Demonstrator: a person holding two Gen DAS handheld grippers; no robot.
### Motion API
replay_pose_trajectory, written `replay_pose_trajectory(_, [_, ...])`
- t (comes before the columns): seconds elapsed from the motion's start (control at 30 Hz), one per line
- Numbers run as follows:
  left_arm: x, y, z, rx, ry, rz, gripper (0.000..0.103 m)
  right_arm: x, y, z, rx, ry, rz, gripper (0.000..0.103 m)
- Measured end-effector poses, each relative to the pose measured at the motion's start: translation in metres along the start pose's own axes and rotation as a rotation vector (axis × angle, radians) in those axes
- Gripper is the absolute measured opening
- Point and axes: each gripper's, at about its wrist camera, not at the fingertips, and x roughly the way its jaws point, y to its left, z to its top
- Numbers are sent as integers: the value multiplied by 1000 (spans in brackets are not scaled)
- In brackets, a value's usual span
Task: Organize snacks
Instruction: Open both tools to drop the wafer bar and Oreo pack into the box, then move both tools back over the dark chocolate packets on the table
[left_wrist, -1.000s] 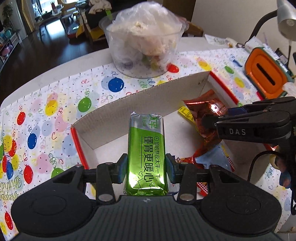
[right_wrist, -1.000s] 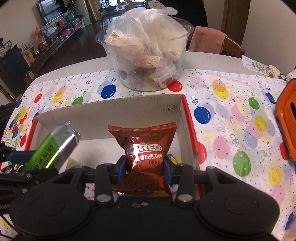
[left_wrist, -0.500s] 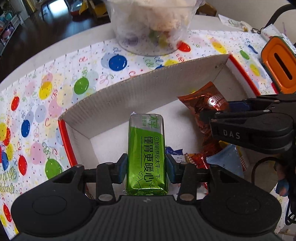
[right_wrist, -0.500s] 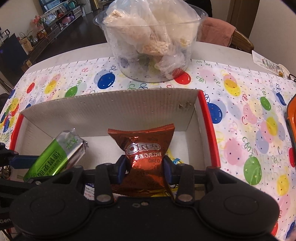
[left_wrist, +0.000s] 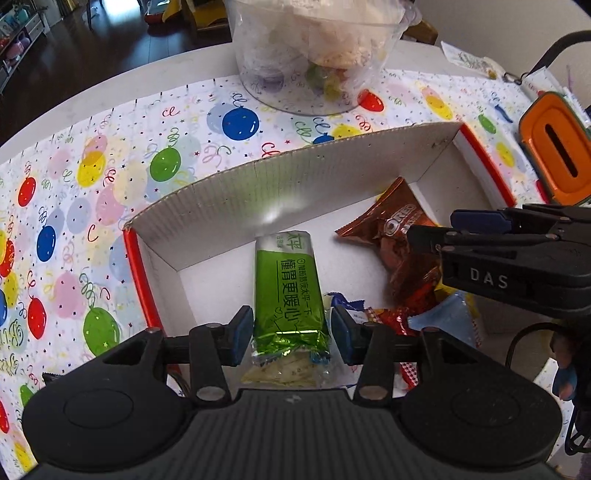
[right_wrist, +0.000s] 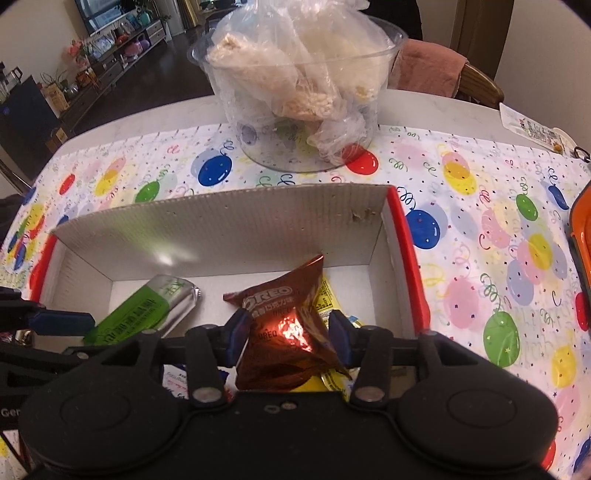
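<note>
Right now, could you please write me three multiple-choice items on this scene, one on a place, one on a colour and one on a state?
1. Where is the clear tub of bagged snacks?
A. inside the cardboard box
B. on the table beyond the cardboard box
C. on the floor

2. What colour is the Oreo packet?
A. blue
B. white
C. reddish brown

3. How do the left tongs stand?
A. open, pads apart from the green bar
B. shut on the packet
C. out of view

Answers: 1 B, the tub stands past the box's far wall. 2 C, its foil shows reddish brown. 3 A, gaps show on both sides of the bar.
</note>
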Motion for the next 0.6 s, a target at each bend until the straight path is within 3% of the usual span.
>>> replay_pose_trajectory(0.53, [-58,10,-36,9,-189,-35,53,-75,26,-28,-58,-134,80,64])
replay_pose_trajectory(0.6, [-68,12,-43,6,-217,-44,55,-84,31,-32,-66,-153,82,73])
